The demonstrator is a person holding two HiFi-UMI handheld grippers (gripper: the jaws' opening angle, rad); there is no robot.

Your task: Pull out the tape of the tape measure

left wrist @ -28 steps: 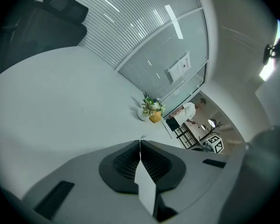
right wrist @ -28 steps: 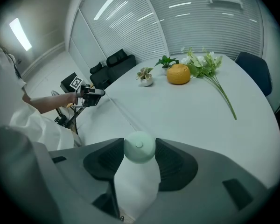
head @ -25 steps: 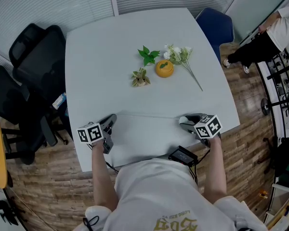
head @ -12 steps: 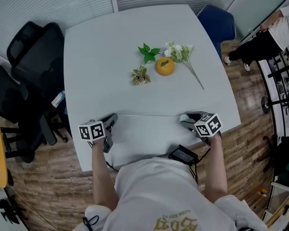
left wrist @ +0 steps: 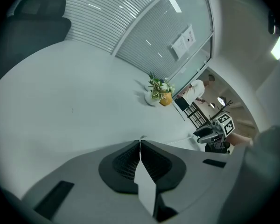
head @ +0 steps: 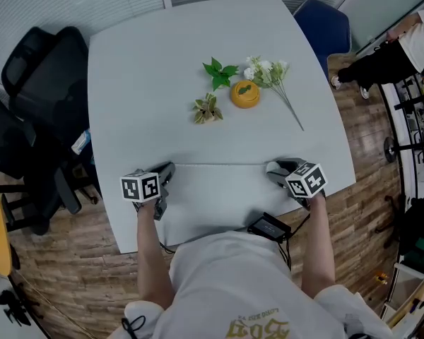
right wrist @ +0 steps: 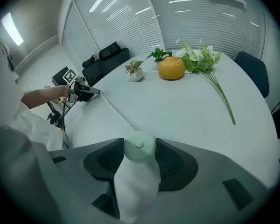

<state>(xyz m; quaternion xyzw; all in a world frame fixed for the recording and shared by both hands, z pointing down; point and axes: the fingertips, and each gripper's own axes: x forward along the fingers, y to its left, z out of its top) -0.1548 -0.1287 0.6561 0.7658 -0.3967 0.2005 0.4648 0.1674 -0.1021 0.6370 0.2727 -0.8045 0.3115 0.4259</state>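
L tool (head: 166, 169) inward — tape tip (left wrist: 141, 138) unclear

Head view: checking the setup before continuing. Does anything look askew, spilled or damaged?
Nothing stands out. The tape runs straight from the case in the right gripper to the left gripper; the flower sprig just lies flat on the table.

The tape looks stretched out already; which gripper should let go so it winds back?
Left, probably. The left gripper is shut on the end of the thin white tape, while the right gripper clamps the round pale green tape measure case, so nothing drops.
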